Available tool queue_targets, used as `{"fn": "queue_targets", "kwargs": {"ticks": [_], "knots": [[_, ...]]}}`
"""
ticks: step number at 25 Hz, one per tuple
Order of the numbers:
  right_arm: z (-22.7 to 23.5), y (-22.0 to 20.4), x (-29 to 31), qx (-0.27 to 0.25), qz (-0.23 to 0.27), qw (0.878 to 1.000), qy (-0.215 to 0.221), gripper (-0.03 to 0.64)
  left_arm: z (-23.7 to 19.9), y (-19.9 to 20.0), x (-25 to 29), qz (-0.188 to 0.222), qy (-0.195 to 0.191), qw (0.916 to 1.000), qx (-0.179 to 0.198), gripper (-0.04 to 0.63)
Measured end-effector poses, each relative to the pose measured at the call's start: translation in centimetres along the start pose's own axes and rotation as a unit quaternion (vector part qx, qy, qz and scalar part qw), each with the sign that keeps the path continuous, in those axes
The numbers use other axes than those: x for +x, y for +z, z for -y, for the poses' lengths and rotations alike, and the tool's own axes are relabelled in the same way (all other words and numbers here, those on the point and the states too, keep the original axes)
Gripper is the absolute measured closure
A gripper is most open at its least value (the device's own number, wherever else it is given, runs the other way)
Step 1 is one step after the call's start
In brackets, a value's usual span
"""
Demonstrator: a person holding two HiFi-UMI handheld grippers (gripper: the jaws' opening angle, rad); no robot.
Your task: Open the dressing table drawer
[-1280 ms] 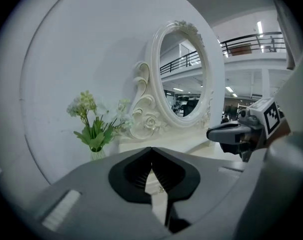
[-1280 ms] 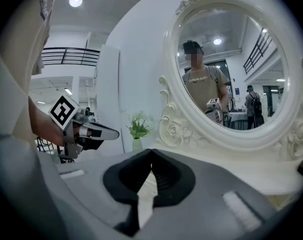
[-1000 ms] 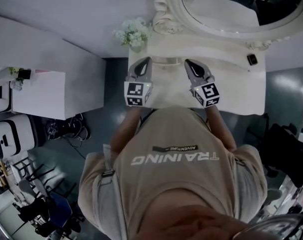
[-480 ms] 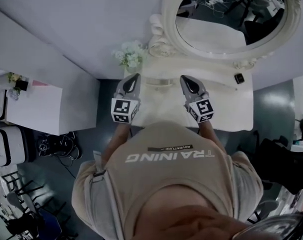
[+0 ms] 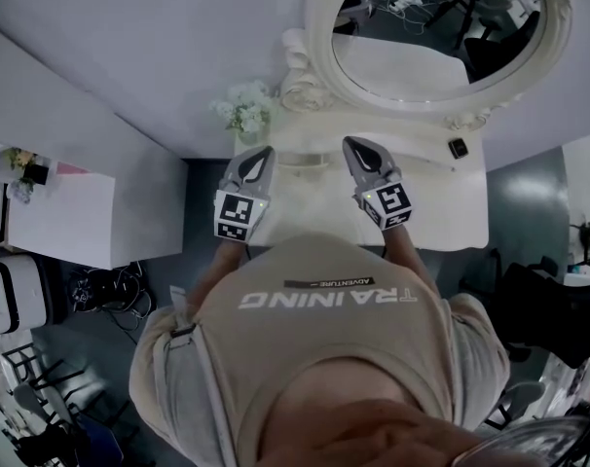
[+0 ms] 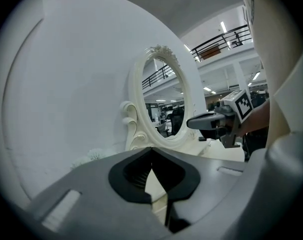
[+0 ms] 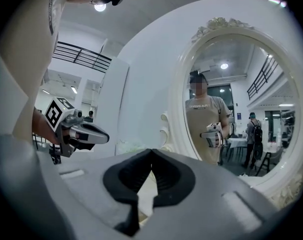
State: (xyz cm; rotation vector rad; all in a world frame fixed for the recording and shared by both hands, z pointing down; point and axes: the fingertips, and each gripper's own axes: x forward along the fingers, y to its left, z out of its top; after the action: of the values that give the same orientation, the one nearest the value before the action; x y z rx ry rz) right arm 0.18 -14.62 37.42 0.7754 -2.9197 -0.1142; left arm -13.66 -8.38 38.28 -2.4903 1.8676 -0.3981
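The white dressing table (image 5: 451,217) stands against the wall under an oval mirror (image 5: 426,27). Its drawer is hidden below the top and behind the person's body. My left gripper (image 5: 265,152) hovers over the left part of the top, jaws shut and empty. My right gripper (image 5: 352,145) is level with it over the middle, also shut on nothing. In the left gripper view the shut jaws (image 6: 151,149) point along the top beside the mirror frame (image 6: 141,109). In the right gripper view the jaws (image 7: 151,151) face the mirror (image 7: 231,109).
A vase of white flowers (image 5: 242,111) stands at the table's back left corner, and a small dark clock (image 5: 458,148) at the back right. A white cabinet (image 5: 61,212) is to the left, cables (image 5: 110,285) lie on the floor, and dark chairs (image 5: 548,309) are at the right.
Both grippers have risen a little above the table top, staying side by side and shut. The head view has shifted, so more of the mirror shows.
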Motion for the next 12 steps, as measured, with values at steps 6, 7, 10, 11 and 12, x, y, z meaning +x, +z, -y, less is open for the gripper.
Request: {"fn": "queue_targets", "kwargs": {"ticks": [6,7,10,11,12], "knots": [[-0.2,-0.3,-0.4,-0.002,-0.009,1.000,-0.009,0.614,-0.6,-1.3,0.3,0.001,0.005,0.9993,-0.038,0.588],[-0.2,-0.5,-0.5,0.000,-0.012,1.000,-0.013,0.614,-0.8,-1.2,0.2,0.004,0.007,0.9991,-0.042,0.588],[-0.4,-0.6,0.0,0.004,-0.004,1.000,-0.020,0.614,-1.7,-0.8,0.3,0.014,0.013,0.9989,-0.042,0.588],[-0.5,-0.5,0.4,0.007,0.001,1.000,-0.022,0.614,-2.1,-0.6,0.3,0.016,0.012,0.9990,-0.039,0.588],[-0.6,-0.4,0.8,0.009,0.006,1.000,-0.025,0.614,-2.5,-0.5,0.4,0.018,0.012,0.9991,-0.035,0.588]]}}
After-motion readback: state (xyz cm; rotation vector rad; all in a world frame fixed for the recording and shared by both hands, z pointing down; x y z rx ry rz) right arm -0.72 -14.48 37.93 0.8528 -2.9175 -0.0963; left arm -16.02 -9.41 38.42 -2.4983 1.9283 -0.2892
